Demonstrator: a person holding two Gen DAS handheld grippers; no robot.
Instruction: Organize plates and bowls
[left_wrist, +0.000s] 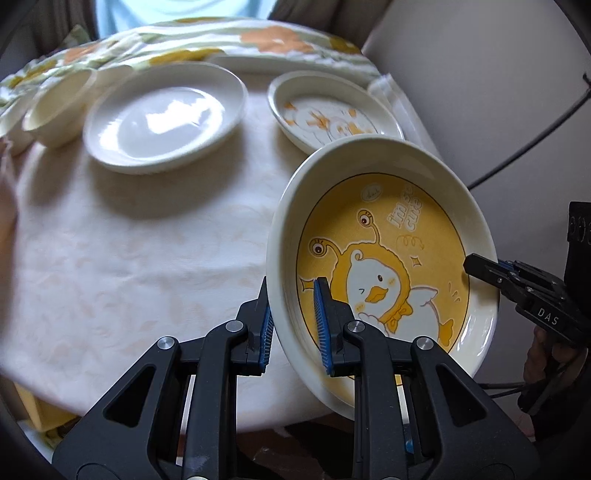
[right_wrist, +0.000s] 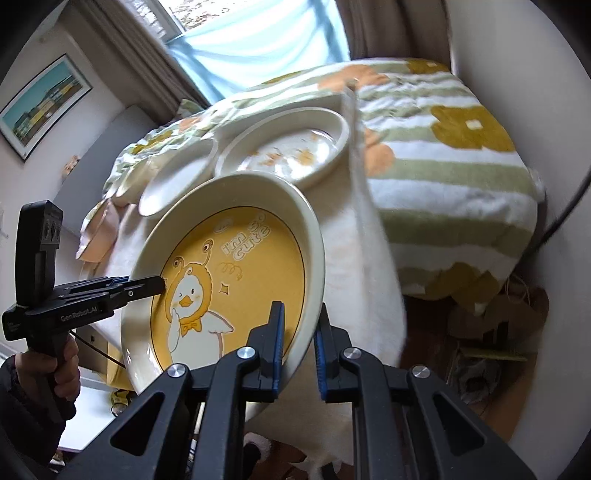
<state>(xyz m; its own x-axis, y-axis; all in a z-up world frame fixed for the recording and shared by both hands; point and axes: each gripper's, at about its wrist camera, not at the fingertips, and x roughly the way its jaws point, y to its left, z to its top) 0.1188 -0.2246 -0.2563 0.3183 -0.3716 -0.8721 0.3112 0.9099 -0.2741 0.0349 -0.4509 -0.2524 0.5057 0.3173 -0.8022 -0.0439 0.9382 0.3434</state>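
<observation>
Only the right wrist view shows a framed picture (right_wrist: 43, 107) on the wall and the hand (right_wrist: 61, 373) carrying the left gripper (left_wrist: 293, 325). Both the left gripper and the right gripper (right_wrist: 299, 347) pinch opposite rims of the yellow duck plate (left_wrist: 384, 266), tilted between them above the table (left_wrist: 129, 258). Beyond the fingertips sit a plain white plate (left_wrist: 166, 118) and a patterned plate (left_wrist: 332, 110).

The left wrist view looks steeply down along the left tongs (left_wrist: 293, 325) from the near edge of the tabletop (left_wrist: 129, 240), facing a curtained window. The right wrist view rides just behind the right tongs (right_wrist: 299, 347), tilted down and rolled, facing the same window and a bed (right_wrist: 443, 173). Both sit very close to the yellow duck plate (left_wrist: 388, 258), which fills much of each frame. Each camera catches the other tongs at the plate's far rim; the blurred white dishes behind seem shared too.
</observation>
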